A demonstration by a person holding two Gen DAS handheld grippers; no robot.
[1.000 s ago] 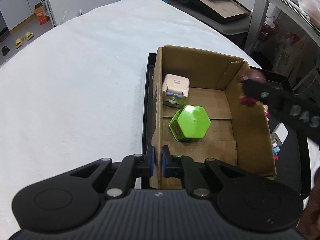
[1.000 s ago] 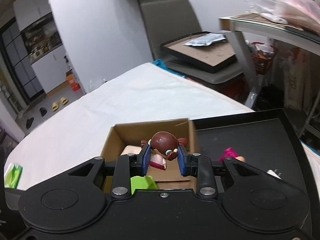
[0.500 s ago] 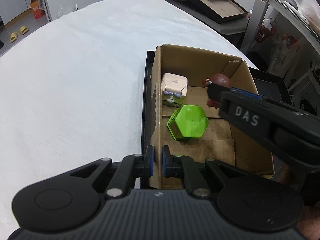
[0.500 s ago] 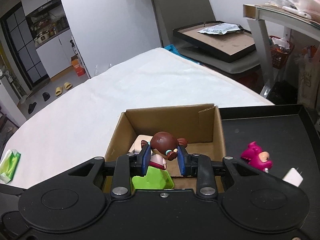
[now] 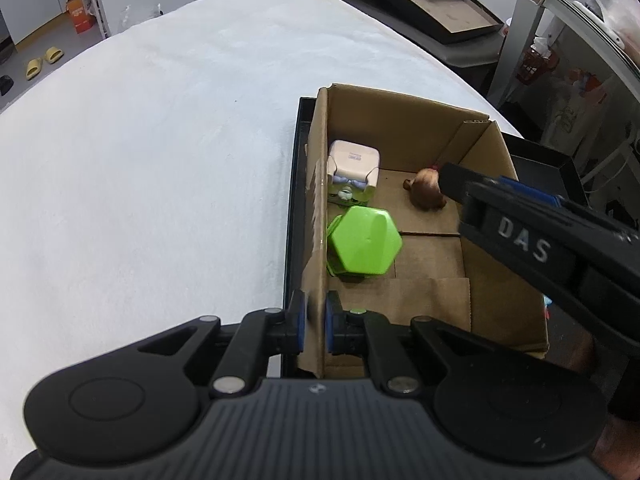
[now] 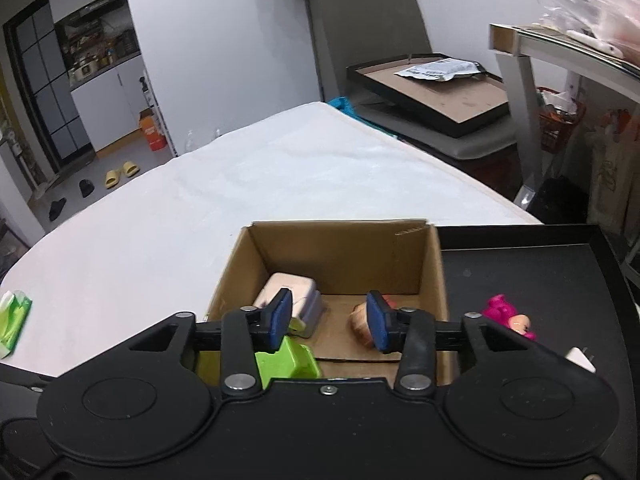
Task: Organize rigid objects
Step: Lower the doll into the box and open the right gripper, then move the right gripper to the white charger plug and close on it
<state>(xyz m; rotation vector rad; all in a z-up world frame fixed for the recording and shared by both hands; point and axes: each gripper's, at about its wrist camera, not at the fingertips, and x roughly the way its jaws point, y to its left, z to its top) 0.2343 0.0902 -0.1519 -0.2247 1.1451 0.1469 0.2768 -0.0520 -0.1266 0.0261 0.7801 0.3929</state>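
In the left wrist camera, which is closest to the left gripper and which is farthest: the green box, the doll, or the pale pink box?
From the left gripper:
1. Green box, nearest, by the left wall.
2. Pale pink box, behind it.
3. Doll, farthest, back right, though only slightly beyond the pink box.

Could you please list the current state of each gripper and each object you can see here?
left gripper: shut on the cardboard box wall.
right gripper: open, over the box.
cardboard box: open-topped, on the black tray.
brown-haired doll: lying on the box floor, released.
green hexagonal container: closed, inside the box.
white cube toy: inside the box.
pink figure: lying on the tray, outside the box.
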